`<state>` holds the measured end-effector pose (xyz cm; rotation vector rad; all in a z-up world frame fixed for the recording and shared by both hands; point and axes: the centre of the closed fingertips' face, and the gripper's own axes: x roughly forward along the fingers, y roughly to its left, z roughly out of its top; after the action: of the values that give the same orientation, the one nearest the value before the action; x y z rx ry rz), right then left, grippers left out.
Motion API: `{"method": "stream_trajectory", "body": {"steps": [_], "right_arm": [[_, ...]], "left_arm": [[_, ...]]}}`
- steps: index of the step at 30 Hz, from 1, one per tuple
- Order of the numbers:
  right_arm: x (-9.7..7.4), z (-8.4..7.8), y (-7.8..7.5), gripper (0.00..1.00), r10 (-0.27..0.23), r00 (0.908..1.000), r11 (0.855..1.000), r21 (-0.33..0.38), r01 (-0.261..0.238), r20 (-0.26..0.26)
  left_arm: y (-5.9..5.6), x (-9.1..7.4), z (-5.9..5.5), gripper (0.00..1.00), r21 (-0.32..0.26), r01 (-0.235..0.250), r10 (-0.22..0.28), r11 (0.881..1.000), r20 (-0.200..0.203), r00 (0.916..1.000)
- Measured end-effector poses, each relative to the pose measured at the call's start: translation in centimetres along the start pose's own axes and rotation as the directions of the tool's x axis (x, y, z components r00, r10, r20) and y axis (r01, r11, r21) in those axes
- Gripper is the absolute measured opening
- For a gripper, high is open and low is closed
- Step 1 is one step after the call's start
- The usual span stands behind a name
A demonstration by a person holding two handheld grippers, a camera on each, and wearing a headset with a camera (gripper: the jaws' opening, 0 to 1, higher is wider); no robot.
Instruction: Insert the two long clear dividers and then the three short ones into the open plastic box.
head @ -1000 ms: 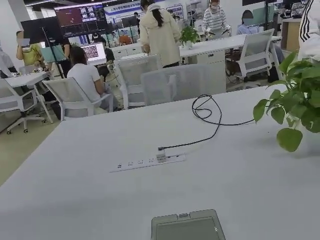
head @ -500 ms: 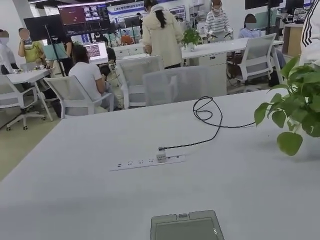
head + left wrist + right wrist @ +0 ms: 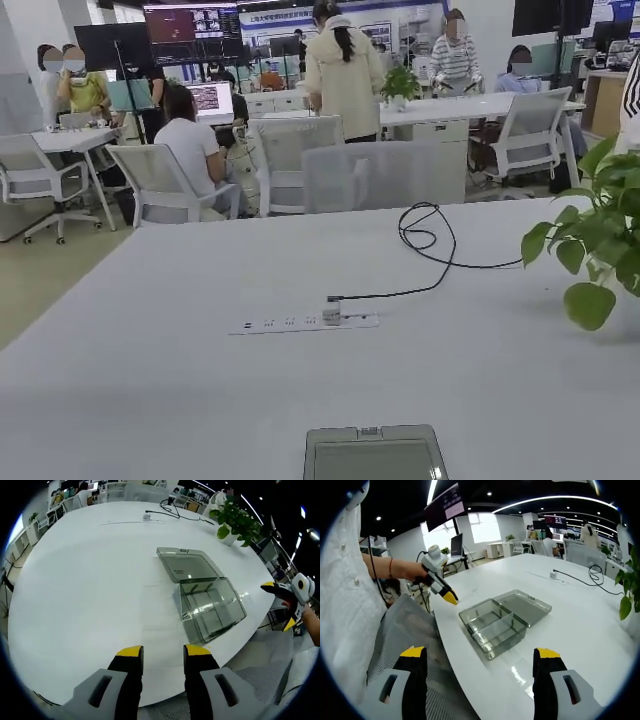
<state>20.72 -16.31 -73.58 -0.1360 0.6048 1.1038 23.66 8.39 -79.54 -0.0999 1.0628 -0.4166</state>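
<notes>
**Both claws poised short of the open box, nothing gripped.**

The table [image 3: 90, 590] spreads out ahead of both claws. The box [image 3: 212, 607] sits near its edge, ahead and to the right of the left claw [image 3: 163, 651] and straight ahead of the right claw [image 3: 480, 653]. Its lid [image 3: 187, 565] lies flat on the far side. The left claw's jaws stand a little apart and the right claw's wide apart, and both are empty. Faint lines cross the box's interior, but they are too unclear to tell whether any dividers are in it. Judged stage: the opening approach, with no divider in hand. The next move calls for locating a long divider, pinching it by its top edge and lowering it upright into the box's wall slots while the other claw steadies the box.
</notes>
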Motion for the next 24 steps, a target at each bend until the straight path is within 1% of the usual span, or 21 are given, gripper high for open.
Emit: {"method": "stream_trajectory", "body": {"steps": [1, 2, 4, 5, 6, 7, 8, 9, 10, 12, 14, 16, 17, 19, 21, 22, 23, 24], "right_arm": [[-0.1, 0.1, 0.1, 0.88, 0.000, 1.0000, 1.000, 0.003, 0.000, 0.000], [-0.2, 0.4, 0.1, 0.88, -0.003, 1.0000, 1.000, 0.010, 0.003, 0.004], [-0.3, 1.1, 0.4, 0.87, -0.006, 0.9999, 1.000, 0.015, 0.006, 0.011], [-0.3, 1.4, 0.4, 0.87, -0.008, 0.9999, 1.000, 0.018, 0.008, 0.015], [-0.3, 1.7, 0.6, 0.87, -0.009, 0.9998, 1.000, 0.022, 0.008, 0.019], [-0.2, 2.3, 0.8, 0.87, -0.008, 0.9996, 1.000, 0.024, 0.008, 0.028], [-0.2, 2.5, 0.9, 0.86, -0.008, 0.9995, 1.000, 0.025, 0.008, 0.031], [0.1, 3.3, 1.3, 0.85, -0.009, 0.9992, 1.000, 0.029, 0.008, 0.040], [0.2, 3.7, 1.4, 0.84, -0.010, 0.9990, 0.999, 0.033, 0.008, 0.043], [0.6, 4.8, 1.8, 0.82, -0.015, 0.9982, 0.999, 0.042, 0.013, 0.059], [1.2, 6.1, 2.2, 0.80, -0.020, 0.9962, 0.997, 0.082, 0.013, 0.085], [1.6, 7.3, 2.5, 0.77, -0.028, 0.9931, 0.995, 0.097, 0.017, 0.114], [1.9, 8.0, 2.6, 0.75, -0.039, 0.9920, 0.994, 0.109, 0.026, 0.120], [2.3, 9.5, 2.8, 0.72, -0.058, 0.9852, 0.990, 0.133, 0.037, 0.161], [2.7, 10.4, 2.8, 0.68, -0.076, 0.9813, 0.985, 0.164, 0.047, 0.177], [2.8, 11.2, 2.8, 0.65, -0.089, 0.9754, 0.980, 0.192, 0.050, 0.202], [3.0, 11.6, 2.9, 0.61, -0.095, 0.9736, 0.977, 0.209, 0.050, 0.208], [3.1, 11.9, 2.9, 0.58, -0.100, 0.9729, 0.973, 0.224, 0.052, 0.209]], "left_arm": [[-0.2, -0.2, 0.2, 0.30, -0.001, 0.006, -0.006, 1.000, 0.015, 0.9999], [-0.8, -0.6, 0.5, 0.30, -0.013, 0.022, -0.022, 1.000, 0.037, 0.9991], [-1.5, -1.1, 0.8, 0.30, -0.011, 0.040, -0.040, 0.999, 0.061, 0.9973], [-1.8, -1.3, 0.9, 0.30, -0.011, 0.050, -0.050, 0.999, 0.071, 0.9962], [-2.4, -1.6, 1.3, 0.30, -0.018, 0.070, -0.068, 0.997, 0.093, 0.9934], [-2.7, -1.8, 1.4, 0.30, -0.018, 0.079, -0.076, 0.997, 0.102, 0.9918], [-2.9, -1.9, 1.4, 0.30, -0.018, 0.083, -0.081, 0.996, 0.106, 0.9911], [-3.7, -2.2, 1.8, 0.30, -0.019, 0.109, -0.105, 0.994, 0.130, 0.9859], [-4.3, -2.4, 2.1, 0.30, -0.023, 0.127, -0.123, 0.992, 0.145, 0.9818], [-5.1, -2.8, 2.4, 0.30, -0.019, 0.145, -0.140, 0.989, 0.162, 0.9768], [-6.2, -3.2, 3.0, 0.30, -0.013, 0.179, -0.173, 0.984, 0.191, 0.9662], [-7.0, -3.5, 3.3, 0.30, -0.008, 0.201, -0.196, 0.979, 0.204, 0.9591], [-7.7, -3.7, 3.7, 0.30, 0.001, 0.221, -0.215, 0.975, 0.223, 0.9508], [-8.8, -4.0, 4.2, 0.30, -0.002, 0.253, -0.245, 0.967, 0.243, 0.9386], [-9.6, -4.1, 4.4, 0.30, 0.018, 0.269, -0.265, 0.963, 0.253, 0.9305], [-10.2, -4.2, 4.8, 0.30, 0.028, 0.283, -0.280, 0.959, 0.268, 0.9218], [-10.6, -4.3, 4.9, 0.30, 0.021, 0.294, -0.288, 0.956, 0.272, 0.9181], [-11.1, -4.4, 5.1, 0.30, 0.027, 0.310, -0.305, 0.950, 0.278, 0.9108]]}}
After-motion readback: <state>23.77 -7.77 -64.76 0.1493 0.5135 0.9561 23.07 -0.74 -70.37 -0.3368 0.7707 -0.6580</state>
